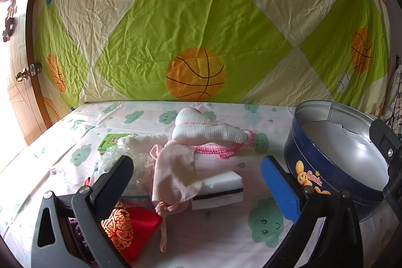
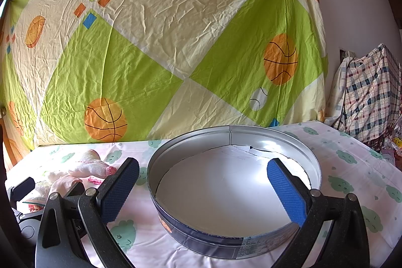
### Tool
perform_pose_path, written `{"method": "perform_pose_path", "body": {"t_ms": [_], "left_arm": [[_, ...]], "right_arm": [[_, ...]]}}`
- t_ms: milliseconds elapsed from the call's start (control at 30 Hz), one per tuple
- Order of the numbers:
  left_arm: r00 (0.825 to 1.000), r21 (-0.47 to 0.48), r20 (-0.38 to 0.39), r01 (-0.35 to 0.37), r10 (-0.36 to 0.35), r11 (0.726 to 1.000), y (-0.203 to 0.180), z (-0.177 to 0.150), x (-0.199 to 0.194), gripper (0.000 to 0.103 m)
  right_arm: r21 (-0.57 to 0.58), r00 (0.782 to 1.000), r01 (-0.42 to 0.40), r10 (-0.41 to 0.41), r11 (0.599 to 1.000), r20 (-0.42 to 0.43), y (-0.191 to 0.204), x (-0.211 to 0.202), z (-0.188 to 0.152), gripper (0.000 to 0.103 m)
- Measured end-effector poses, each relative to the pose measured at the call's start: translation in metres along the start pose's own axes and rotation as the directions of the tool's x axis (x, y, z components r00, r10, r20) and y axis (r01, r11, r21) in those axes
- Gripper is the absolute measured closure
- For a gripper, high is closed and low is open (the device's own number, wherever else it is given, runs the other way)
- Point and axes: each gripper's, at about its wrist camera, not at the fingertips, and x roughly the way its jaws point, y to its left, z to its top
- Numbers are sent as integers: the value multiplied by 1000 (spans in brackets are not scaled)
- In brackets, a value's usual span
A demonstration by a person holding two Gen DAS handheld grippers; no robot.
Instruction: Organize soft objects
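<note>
Soft things lie in a loose pile on the table: a pale pink cloth pouch (image 1: 176,172), a white sponge with a dark stripe (image 1: 218,189), a white knitted piece with pink trim (image 1: 208,129), a red and gold pouch (image 1: 130,230) and crinkled clear plastic (image 1: 113,157). My left gripper (image 1: 198,182) is open above the near side of this pile, holding nothing. A round blue biscuit tin (image 1: 326,167) stands to the right, its inside bare. My right gripper (image 2: 203,182) is open over the tin (image 2: 226,192), one finger on each side of its left wall.
A small green box (image 1: 113,141) lies behind the pile. The table carries a pink cloth with green clouds (image 2: 351,167). A green and cream sheet with basketballs (image 1: 201,29) hangs behind. A wooden door (image 1: 17,97) is at left, a plaid bundle (image 2: 371,92) at right.
</note>
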Motion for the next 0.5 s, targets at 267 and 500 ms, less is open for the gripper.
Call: {"method": "perform_pose_path", "body": {"t_ms": [267,500], "left_arm": [[1000,-23,-16,13,-13,1000,3,-2,3,0],[1000,-50,-25,17,-19,999,9,-2,2,0]], "right_arm": [[-8,1000,-8,8,1000,2,-1,1,-1,0],[-16,1000,-25,25,1000,5,2,1,-2,0]]}}
